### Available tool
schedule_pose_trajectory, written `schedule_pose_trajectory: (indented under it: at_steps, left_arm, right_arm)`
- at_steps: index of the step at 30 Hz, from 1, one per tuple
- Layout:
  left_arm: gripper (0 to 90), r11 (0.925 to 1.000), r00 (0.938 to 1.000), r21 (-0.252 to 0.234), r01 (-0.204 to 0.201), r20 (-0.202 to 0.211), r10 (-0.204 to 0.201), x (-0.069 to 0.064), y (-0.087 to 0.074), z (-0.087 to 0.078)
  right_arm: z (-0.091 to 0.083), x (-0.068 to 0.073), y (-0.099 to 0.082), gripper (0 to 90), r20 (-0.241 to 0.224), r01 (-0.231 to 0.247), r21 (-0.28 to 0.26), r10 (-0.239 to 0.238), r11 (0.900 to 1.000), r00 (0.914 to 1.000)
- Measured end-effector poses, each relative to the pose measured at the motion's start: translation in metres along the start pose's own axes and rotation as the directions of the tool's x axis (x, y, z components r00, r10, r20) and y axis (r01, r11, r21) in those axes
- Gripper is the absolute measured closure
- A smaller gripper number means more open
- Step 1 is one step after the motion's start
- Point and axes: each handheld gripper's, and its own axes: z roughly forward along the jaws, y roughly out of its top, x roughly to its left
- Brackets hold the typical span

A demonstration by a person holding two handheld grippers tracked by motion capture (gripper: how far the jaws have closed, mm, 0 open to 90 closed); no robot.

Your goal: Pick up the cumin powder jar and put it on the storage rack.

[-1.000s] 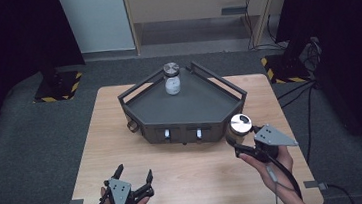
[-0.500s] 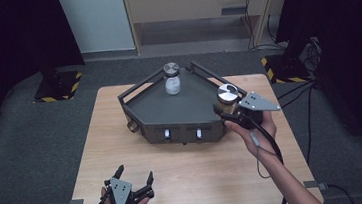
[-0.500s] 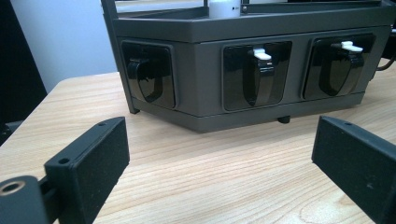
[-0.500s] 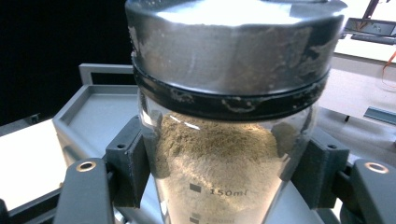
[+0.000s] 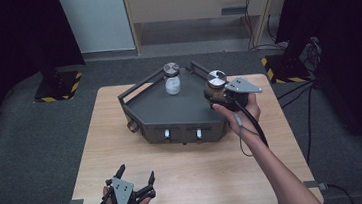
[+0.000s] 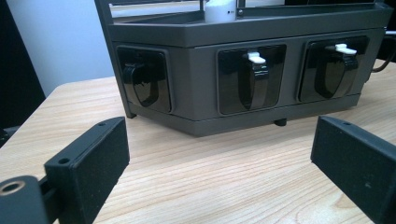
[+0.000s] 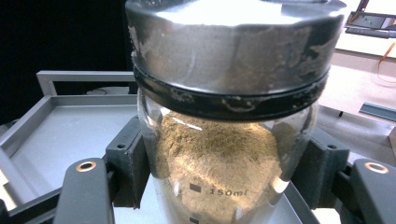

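Wooden tabletop (image 5: 195, 171) is carrying a grey tray (image 5: 180, 109) at its far edge, one white-filled jar (image 5: 172, 79) already sitting inside. Right tongs (image 5: 216, 94) are gripping a powder jar (image 7: 224, 140) over the tray's right rim, not yet set down. Left tongs (image 5: 136, 179) are idling wide near the front edge. Right gripper view is revealing tan powder.

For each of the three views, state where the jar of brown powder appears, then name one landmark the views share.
High view: the jar of brown powder sits right of centre, clamped in the right hand-held gripper above the dark tray's right edge.
Left gripper view: not in it.
Right gripper view: the jar is central, close up.
Shared landmark: the dark tray.
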Motion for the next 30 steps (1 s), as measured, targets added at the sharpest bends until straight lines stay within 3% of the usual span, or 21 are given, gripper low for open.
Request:
schedule_pose_trajectory:
  at_steps: [22,30]
  left_arm:
    - [3.5,0.9999,0.9997,0.007,0.011,0.021,-0.011,0.000,0.000,0.003]
    - [3.7,0.9999,0.9997,0.007,0.009,0.021,-0.009,0.001,0.000,0.004]
  right_arm:
    - [0.079,-0.007,0.013,31.5,0.009,-0.005,0.046,0.005,0.9989,1.0000]
    - [0.103,-0.007,0.003,31.5,0.021,-0.036,0.088,0.034,0.9954,0.9992]
